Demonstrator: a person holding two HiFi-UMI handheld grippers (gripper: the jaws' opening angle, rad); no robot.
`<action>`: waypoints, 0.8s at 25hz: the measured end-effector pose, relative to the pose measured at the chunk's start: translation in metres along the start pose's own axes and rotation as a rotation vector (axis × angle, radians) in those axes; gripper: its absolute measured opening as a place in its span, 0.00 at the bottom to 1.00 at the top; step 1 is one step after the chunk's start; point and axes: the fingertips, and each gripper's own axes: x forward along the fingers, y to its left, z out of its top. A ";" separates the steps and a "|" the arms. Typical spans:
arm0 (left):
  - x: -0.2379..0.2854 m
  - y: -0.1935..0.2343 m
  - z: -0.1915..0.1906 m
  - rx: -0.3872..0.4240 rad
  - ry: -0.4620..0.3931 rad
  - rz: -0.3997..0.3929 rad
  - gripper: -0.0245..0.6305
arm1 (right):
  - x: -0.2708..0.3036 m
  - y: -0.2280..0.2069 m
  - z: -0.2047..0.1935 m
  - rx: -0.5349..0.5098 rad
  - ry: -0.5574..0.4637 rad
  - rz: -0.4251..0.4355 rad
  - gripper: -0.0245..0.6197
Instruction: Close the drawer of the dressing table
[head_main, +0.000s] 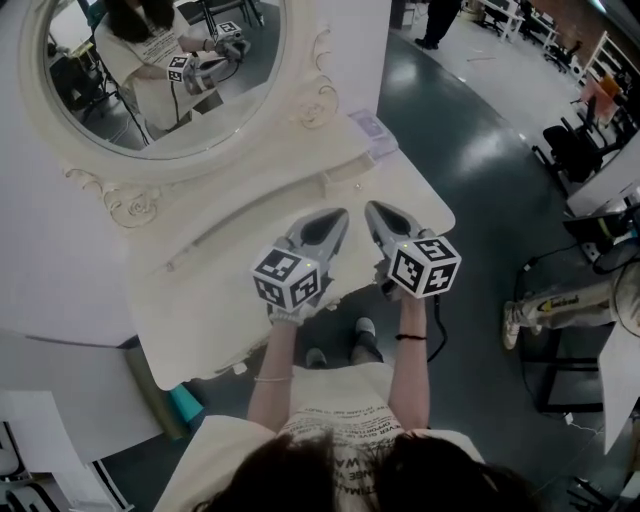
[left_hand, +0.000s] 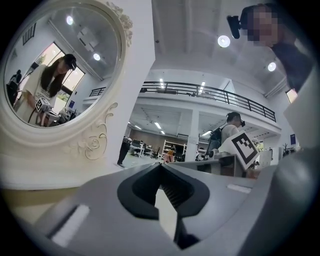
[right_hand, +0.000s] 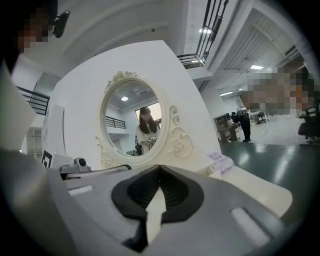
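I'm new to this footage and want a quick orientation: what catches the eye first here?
The big oval mirror in its carved cream frame dominates the upper left, reflecting the person holding the tools. Below it, over the cream dressing table top, the grey left claw and right claw sit side by side, both shut and empty, each carrying a black-and-white marker cube.
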 end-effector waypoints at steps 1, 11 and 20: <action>0.003 0.001 0.000 -0.002 0.000 0.006 0.04 | 0.001 -0.003 0.002 0.000 0.004 0.007 0.04; 0.030 0.006 0.001 -0.023 -0.013 0.070 0.04 | 0.019 -0.024 0.005 -0.016 0.071 0.084 0.04; 0.054 0.023 -0.011 -0.049 -0.015 0.167 0.04 | 0.043 -0.049 0.004 -0.032 0.135 0.165 0.04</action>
